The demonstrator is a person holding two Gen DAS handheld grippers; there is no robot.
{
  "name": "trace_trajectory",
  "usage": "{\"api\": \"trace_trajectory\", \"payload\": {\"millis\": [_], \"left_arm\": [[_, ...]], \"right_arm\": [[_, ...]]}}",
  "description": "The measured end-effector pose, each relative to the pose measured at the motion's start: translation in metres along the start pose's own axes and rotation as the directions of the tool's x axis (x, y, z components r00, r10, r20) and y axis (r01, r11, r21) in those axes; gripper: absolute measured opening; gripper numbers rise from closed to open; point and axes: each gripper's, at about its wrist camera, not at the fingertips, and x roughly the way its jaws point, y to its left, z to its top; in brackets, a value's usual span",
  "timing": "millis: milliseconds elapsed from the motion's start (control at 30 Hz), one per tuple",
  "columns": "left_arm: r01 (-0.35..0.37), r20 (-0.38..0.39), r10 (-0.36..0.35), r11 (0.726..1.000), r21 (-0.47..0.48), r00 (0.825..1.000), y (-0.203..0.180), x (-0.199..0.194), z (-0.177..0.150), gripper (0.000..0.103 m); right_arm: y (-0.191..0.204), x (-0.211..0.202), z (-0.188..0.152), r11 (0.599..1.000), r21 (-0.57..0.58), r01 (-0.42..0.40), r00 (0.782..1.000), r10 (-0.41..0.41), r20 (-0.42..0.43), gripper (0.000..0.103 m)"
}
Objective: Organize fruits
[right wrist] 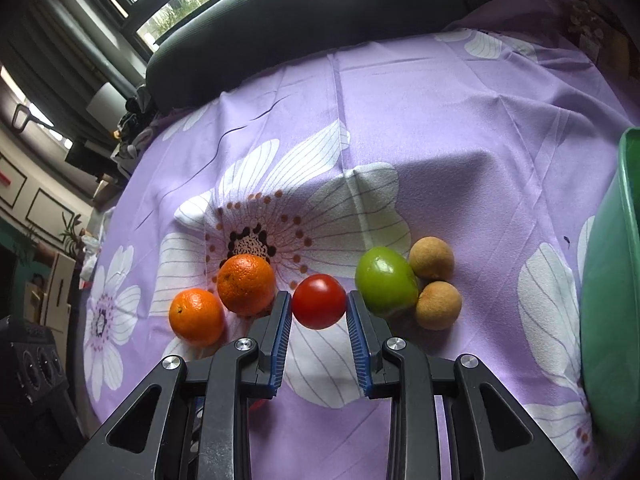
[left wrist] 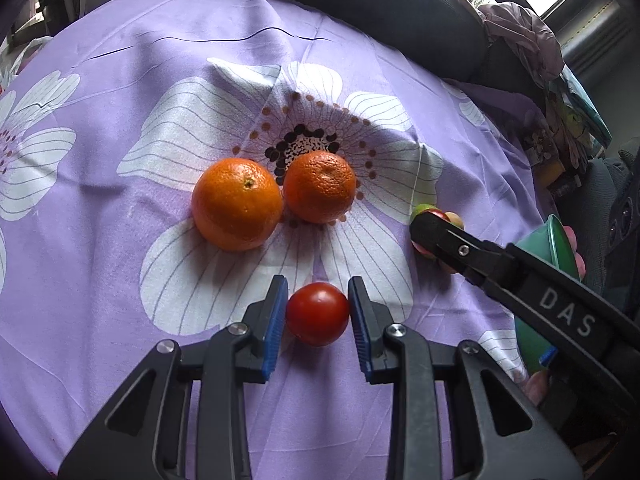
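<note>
Each gripper, left (left wrist: 318,312) and right (right wrist: 319,306), had jaws clamped on a red tomato (left wrist: 317,313), apparently for sorting.

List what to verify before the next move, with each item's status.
1. Left hand-held gripper pads touch both sides of left tomato: ok.
2. Right hand-held gripper pads touch both sides of right tomato: ok.
3. Tomatoes lifted off the purple floral cloth: cannot tell.
4. Right finger clear of green fruit: not ok, it appears to be against it.
5. Oranges clear of left fingers: ok.
6. Green basin has room inside: cannot tell.
</note>
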Motion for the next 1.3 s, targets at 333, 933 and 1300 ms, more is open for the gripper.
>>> {"api": "trace_trajectory", "payload": {"millis": [333,933,1300], "left_arm": [[-0.025,-0.016,0.026,0.998,0.051,1.0,-0.008,0.002,-0.002,0.041],[-0.047,0.004,0.047,0.997,0.063,0.999,-0.01,0.007,-0.004,0.034],[-0.051,0.013,0.051,0.996,0.073,0.999,-0.008,0.007,-0.003,0.031]], "right_arm": [[-0.016,-0.003,-0.017,0.998,-0.012,0.067,0.994,-0.068,-0.089,0.03],[-0.024,0.009,-0.017,0.995,0.038,0.097,0.986,-0.091,-0.143,0.03],[-0.016,0.009,-0.017,0.99,0.002,0.142,0.983,-0.141,-0.115,0.031]]}}
